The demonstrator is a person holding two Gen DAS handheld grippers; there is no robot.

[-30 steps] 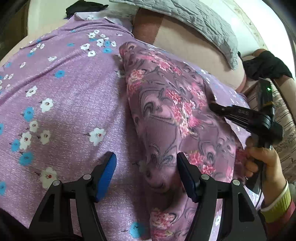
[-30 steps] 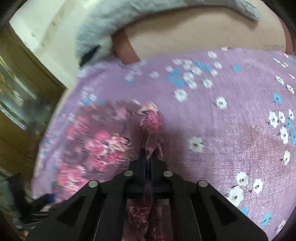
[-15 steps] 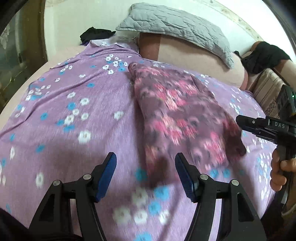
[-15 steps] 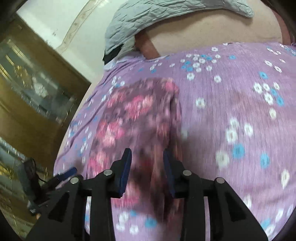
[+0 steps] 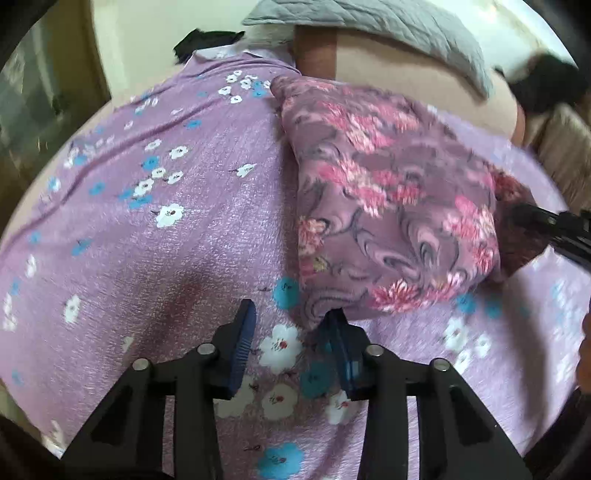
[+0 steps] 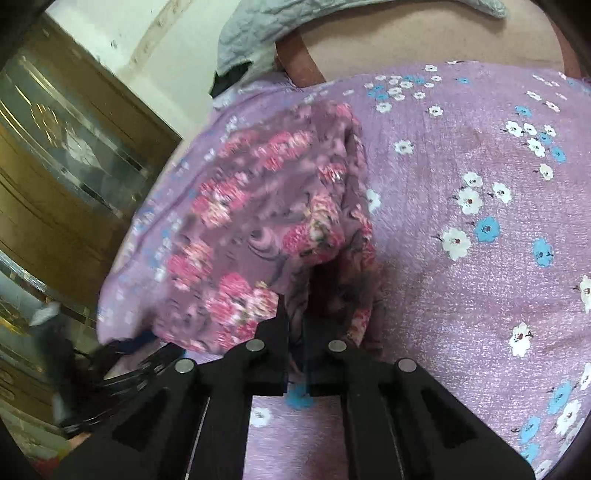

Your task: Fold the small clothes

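Observation:
A small mauve garment (image 5: 391,221) with pink flowers lies folded on the purple flowered bedsheet (image 5: 155,240). My left gripper (image 5: 291,312) is at its near left corner. The blue pads (image 5: 242,343) are closing with that corner between them, and a gap still shows. My right gripper (image 6: 295,326) is shut on the garment's (image 6: 258,221) near right edge, which is lifted and creased at the jaws. It shows as a black tip (image 5: 554,229) at the cloth's right corner in the left wrist view. The left gripper (image 6: 122,354) is a blur at the lower left in the right wrist view.
A grey quilted pillow (image 5: 388,26) and a tan bolster (image 5: 406,74) lie at the head of the bed. Dark clothes (image 5: 207,40) sit at the far left corner, another dark heap (image 5: 546,85) at the far right. A wooden cabinet with glass (image 6: 62,166) stands beside the bed.
Both grippers drew back to the garment's near edge. The right one let go, opened, then shut again on the near right edge. The left one's pads narrowed around the near left corner.

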